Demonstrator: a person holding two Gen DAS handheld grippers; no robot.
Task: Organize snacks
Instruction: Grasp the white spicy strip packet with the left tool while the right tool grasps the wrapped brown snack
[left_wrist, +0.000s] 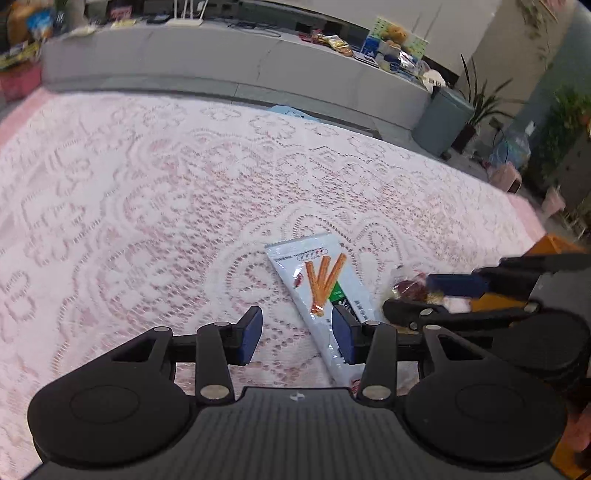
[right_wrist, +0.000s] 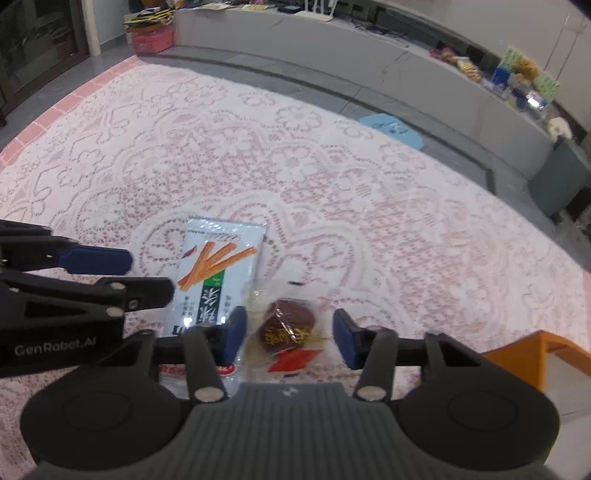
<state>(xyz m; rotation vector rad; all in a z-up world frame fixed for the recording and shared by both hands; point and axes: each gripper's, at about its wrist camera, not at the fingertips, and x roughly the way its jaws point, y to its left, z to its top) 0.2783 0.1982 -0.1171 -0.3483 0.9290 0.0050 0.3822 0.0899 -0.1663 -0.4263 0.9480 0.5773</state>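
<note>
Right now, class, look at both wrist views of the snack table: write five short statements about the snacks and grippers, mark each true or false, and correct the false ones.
1. The white stick-snack packet lies flat on the lace tablecloth. True.
2. The right gripper is clamped on the packet. False: its jaws stand open on either side of the brown wrapped cake, pads not touching it.
3. The left gripper carries a snack. False: it is open with nothing held; one pad sits over the packet's edge.
4. The brown wrapped cake lies beside the packet. True.
5. An orange box stands at the far edge of the table. False: it is at the near right corner.
</note>
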